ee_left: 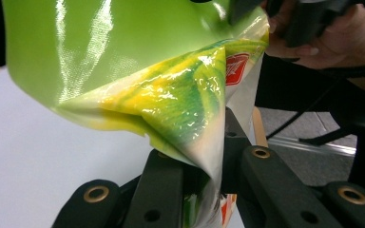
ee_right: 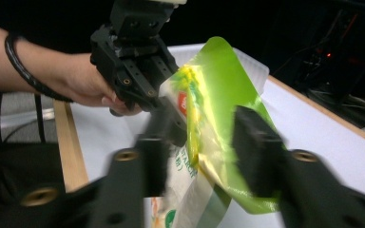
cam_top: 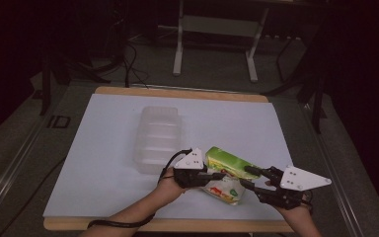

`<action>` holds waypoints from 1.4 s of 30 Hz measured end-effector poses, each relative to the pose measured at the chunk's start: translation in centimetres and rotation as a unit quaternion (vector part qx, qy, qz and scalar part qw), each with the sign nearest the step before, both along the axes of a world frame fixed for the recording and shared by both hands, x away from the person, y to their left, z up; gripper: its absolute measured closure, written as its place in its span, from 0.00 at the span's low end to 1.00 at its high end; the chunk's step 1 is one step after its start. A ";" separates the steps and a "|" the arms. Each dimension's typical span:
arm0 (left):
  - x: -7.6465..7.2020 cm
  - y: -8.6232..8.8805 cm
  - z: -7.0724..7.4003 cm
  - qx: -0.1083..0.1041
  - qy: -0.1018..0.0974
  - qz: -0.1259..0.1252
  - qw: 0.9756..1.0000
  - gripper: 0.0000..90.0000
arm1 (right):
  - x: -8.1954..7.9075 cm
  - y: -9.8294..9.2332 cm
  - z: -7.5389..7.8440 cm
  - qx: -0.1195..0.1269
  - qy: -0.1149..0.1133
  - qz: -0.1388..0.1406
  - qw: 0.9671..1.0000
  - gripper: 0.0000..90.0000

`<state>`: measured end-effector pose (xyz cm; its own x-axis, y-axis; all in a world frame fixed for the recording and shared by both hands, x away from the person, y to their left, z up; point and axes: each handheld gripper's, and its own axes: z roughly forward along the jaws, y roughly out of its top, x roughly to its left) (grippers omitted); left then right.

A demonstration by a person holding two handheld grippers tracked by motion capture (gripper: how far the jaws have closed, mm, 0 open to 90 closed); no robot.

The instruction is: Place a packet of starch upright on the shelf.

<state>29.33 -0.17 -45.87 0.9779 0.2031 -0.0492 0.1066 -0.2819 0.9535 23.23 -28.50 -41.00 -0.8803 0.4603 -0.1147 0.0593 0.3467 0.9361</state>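
A clear, ribbed plastic container (cam_top: pixel 157 138) lies on the white table top (cam_top: pixel 103 148), left of centre and apart from the action at the near edge. Just to its right, the left gripper (cam_top: pixel 217 176), held in the person's left hand (cam_top: pixel 170 185), has its black jaws closed on a fold of a glossy green and yellow plastic snack bag (cam_top: pixel 227 170); the left gripper view shows the film (ee_left: pixel 171 95) pinched between the two jaws. The bag sits near the front of the table, between the two tools, its white lower part close to the surface. Farther right, the right gripper (cam_top: pixel 246 177), with its grey three-cornered plate, meets the bag from the other side; in the right gripper view its jaws stand apart on either side of the bag's edge (ee_right: pixel 209 123), spread and not pressing it.
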 end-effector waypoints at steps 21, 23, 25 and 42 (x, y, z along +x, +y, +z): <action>1.6 6.1 9.4 -0.033 -0.076 0.105 0.991 0.93 | 1.1 -5.2 1.8 0.104 -0.011 -0.096 0.990 0.15; 1.8 7.1 9.8 -0.035 -0.087 0.111 0.989 0.93 | 1.4 -5.0 1.3 0.091 -0.013 -0.102 0.991 0.15; 1.8 7.9 9.9 -0.034 -0.091 0.116 0.988 0.93 | 1.7 -4.9 0.9 0.088 -0.008 -0.095 0.991 0.15; 1.8 15.3 7.7 -0.020 -0.081 0.195 0.977 0.93 | 3.6 -4.2 -1.6 0.090 0.025 -0.085 0.992 0.15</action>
